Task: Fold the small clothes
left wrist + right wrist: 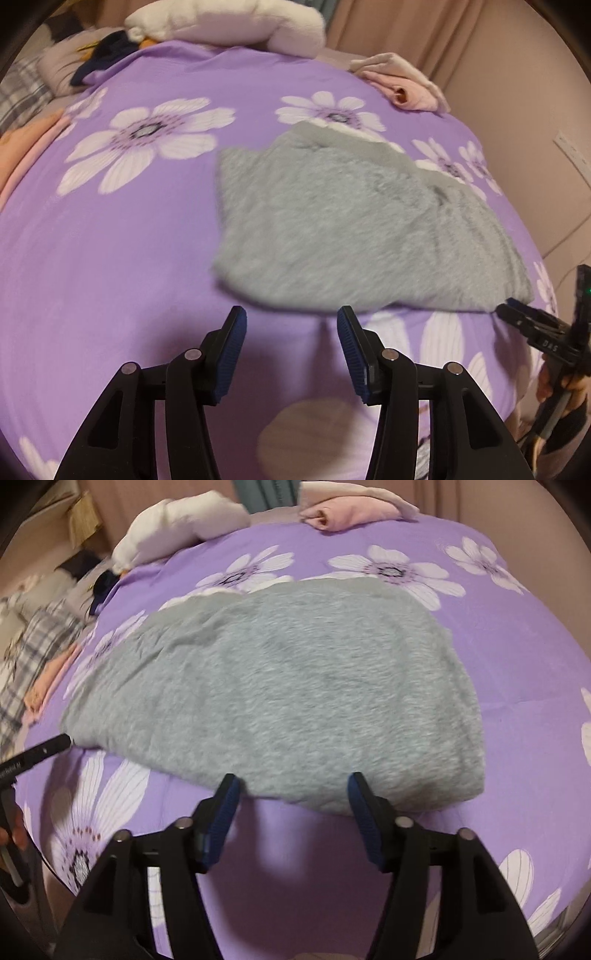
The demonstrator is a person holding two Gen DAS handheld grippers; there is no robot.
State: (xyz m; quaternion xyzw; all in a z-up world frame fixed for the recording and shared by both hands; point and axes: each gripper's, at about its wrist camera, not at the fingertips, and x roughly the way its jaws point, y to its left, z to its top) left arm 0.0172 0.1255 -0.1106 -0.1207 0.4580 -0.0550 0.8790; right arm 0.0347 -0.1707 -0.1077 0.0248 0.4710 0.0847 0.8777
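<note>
A folded grey fleece garment (280,686) lies on the floral purple bedspread (517,664) (both blurred); the left gripper (291,314) and right gripper (291,781) hover near it, jaws apart, empty.

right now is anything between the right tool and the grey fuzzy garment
Nothing visible. The right tool stands open at the near edge of the grey fuzzy garment, with only bare purple flowered bedsheet around it.

Both wrist views look steeply down over the bed (110,229) from close range (fisheye), sharing the grey garment (332,229) toward 12 o'clock.
</note>
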